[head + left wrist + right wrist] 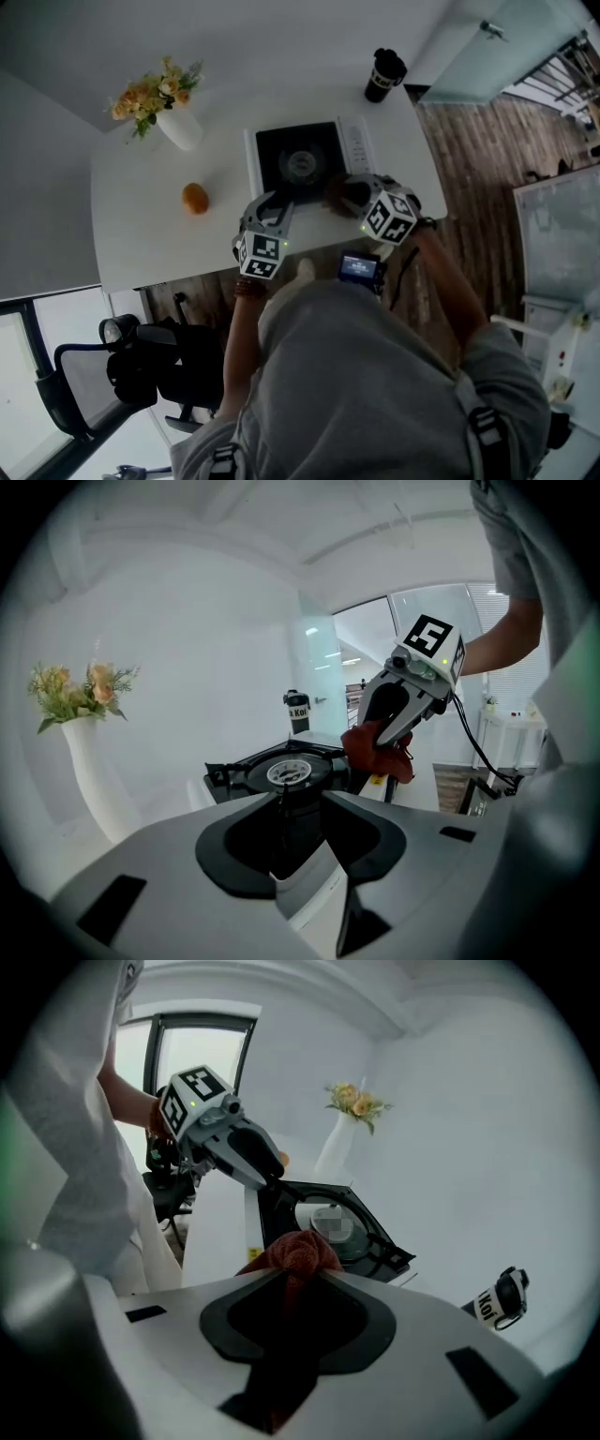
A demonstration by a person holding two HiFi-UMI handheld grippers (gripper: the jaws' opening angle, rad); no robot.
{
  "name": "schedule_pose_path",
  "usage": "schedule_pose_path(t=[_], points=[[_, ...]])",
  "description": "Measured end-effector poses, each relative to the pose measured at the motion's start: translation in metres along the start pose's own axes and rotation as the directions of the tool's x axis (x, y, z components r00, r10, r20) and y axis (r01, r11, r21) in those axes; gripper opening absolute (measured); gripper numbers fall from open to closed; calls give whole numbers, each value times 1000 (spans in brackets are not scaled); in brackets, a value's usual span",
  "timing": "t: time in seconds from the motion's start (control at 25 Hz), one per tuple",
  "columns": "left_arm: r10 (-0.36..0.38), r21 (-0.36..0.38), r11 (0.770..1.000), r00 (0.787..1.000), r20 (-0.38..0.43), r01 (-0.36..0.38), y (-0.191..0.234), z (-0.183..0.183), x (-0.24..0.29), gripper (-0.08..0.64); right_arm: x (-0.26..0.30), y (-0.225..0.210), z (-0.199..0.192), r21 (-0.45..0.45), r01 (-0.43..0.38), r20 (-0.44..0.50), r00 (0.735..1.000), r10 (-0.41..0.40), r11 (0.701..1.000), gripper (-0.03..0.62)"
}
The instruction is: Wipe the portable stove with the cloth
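Note:
The black portable stove [300, 159] with its round burner [286, 772] sits on the white table [141, 234]. My right gripper [349, 194] is shut on a bunched dark red cloth [295, 1252], held over the stove's front right corner [272, 1213]. In the left gripper view the cloth [375, 750] hangs from the right gripper [394, 731]. My left gripper [277, 200] is at the stove's front left edge, its jaws open and nothing between them [300, 797]. The right gripper view shows it [267, 1171] reaching toward the stove [337, 1227].
A white vase of yellow flowers [173, 117] stands at the table's back left. An orange [195, 198] lies left of the stove. A black cup [384, 75] stands at the back right corner. A black office chair [141, 366] is beside the person.

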State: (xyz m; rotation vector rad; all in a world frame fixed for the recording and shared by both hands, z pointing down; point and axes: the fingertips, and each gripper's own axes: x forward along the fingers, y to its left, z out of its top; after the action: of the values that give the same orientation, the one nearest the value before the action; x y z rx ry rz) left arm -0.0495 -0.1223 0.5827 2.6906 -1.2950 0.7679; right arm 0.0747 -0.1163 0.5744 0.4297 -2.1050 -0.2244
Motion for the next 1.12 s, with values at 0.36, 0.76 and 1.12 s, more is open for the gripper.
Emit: schedule_pose_path(t=[0.36,0.76,1.12], points=[[1,1,1000,999,-34,-1,5,-10,-1,164,12,7,0,-242,70,-159,981,-111,968,97],[-21,-164,986,998,53,29,16,-3,-8,164,27,16,9,-330,-19,-193,980,-48,944,91],[-15,-174,984,998,67,26,18,-3,-8,147,32,21,19,-448,-8,-203,975,-93,894,89]])
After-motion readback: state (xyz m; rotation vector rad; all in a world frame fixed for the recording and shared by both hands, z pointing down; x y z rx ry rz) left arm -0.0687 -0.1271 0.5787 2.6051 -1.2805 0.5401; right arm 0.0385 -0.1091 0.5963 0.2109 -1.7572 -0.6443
